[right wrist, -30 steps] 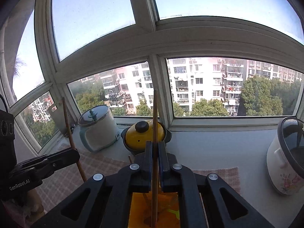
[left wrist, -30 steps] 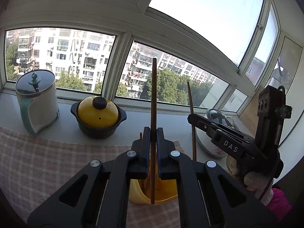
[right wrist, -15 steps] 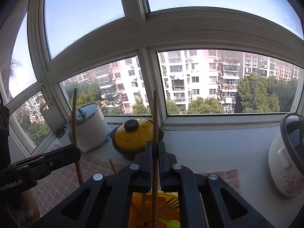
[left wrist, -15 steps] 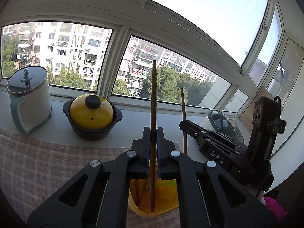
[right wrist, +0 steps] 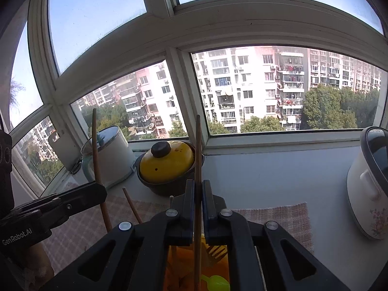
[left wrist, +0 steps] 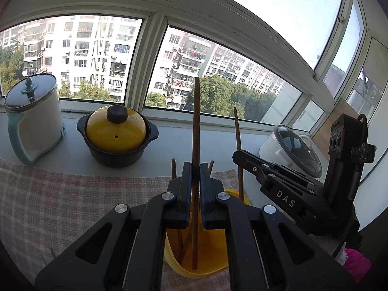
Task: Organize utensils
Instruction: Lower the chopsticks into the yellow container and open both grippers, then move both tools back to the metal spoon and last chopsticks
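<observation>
Both grippers are clamping a chopstick each rn. The left gripper (left wrist: 195,169) is pinching a dark chopstick (left wrist: 196,121) upright, its low end already sitting inside the yellow holder (left wrist: 213,262), which is standing on the checked cloth (left wrist: 60,206) near the cloth's back right corner. The right gripper (right wrist: 198,189) is squeezing a lighter chopstick (right wrist: 198,150) the same way, tip going down into the same holder (right wrist: 179,254).

What could be going wrong imo: two sticks plus two sets of jaws are crowding one small opening, so they could be knocking each other or tipping the holder if either pushes sideways. Letting go too high = stick bouncing out onto the cloth. Sticks already leaning inside could also be blocking the way.

Views: the left cam is showing the holder's rim and the loose sticks inside, plus the right gripper (left wrist: 245,156) coming in beside it. The right cam is showing a fork (right wrist: 214,252) and a green spoon (right wrist: 214,282) in the holder, which the left cam isn't catching.
</observation>
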`<state>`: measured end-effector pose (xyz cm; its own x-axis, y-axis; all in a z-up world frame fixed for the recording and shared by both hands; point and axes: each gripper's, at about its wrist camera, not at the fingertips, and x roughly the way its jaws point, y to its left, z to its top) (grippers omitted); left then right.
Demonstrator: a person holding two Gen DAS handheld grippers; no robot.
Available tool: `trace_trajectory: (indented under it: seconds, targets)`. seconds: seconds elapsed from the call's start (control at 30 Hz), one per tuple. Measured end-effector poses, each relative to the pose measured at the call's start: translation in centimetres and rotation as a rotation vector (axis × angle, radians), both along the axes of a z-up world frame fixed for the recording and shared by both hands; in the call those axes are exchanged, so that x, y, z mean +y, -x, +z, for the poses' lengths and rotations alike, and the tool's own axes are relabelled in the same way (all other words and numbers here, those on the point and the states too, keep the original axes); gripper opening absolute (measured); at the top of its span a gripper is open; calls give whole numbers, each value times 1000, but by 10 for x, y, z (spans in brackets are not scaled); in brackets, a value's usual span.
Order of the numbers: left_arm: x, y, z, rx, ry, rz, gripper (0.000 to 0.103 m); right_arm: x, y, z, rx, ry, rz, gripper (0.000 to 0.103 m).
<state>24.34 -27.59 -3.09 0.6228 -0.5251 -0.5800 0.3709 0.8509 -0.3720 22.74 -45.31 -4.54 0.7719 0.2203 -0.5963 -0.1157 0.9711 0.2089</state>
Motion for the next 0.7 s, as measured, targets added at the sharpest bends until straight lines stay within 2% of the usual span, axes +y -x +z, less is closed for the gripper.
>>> trace_trajectory:
  seconds: [0.3,0.43,0.53,0.63,0.7]
  targets:
    - [-4,6,-15,40,-16,-33,4,2,10,-17,48,3,10,4]
    - [-3,9,-16,49,-21,-49,4,0,14,-21,63,-3,5,8]
    - [-1,13,-16,53,-29,-61,6,-2,19,-22,67,-6,-1,33]
    - [3,18,-14,46,-34,-62,33,-2,24,-20,66,5,-11,39]
    - [7,22,-13,42,-37,-60,35,-3,29,-20,65,3,-17,50]
